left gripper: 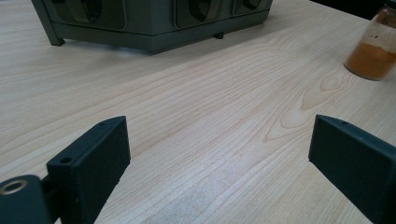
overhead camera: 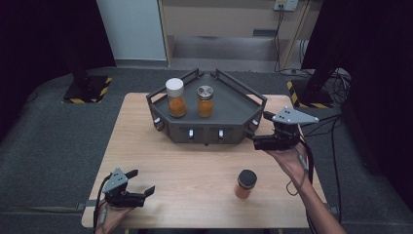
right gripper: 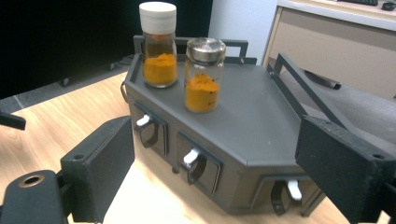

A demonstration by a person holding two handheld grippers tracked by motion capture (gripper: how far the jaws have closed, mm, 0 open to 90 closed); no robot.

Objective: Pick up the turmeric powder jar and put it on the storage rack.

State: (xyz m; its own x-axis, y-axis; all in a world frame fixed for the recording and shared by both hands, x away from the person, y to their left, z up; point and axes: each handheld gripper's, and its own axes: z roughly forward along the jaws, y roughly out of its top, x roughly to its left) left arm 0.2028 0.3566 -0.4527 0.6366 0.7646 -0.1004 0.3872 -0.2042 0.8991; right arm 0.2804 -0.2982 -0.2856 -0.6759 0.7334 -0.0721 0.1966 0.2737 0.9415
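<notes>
A: Where does the grey tray (overhead camera: 233, 105) stand?

B: It stands on the wooden counter (overhead camera: 195, 165), at the far middle part. It is the landmark for the rest. On top of the tray two jars stand upright and close to each other, not touching. The jar with the white cap (overhead camera: 176, 97) is on the left part of the tray and the jar with the metal cap (overhead camera: 205, 101) is just beside it, nearer to the tray's middle. Both hold orange powder.

A: And the third jar?

B: The jar with the black cap (overhead camera: 246, 184) stands upright on the counter, in front of the tray and well apart from it, a little toward the tray's right side. In the left gripper view this jar (left gripper: 373, 46) shows at the upper right edge.

A: How is the right gripper (overhead camera: 265, 130)?

B: A hand holds it just beside the tray's right front corner. Its fingers are spread wide and hold nothing. In the right gripper view the right gripper (right gripper: 224, 163) looks at the tray's front wall with its small handles.

A: And the left gripper (overhead camera: 141, 183)?

B: It is low over the counter, well in front of the tray's left side. Its fingers are also wide apart, with only bare wood between them.
</notes>
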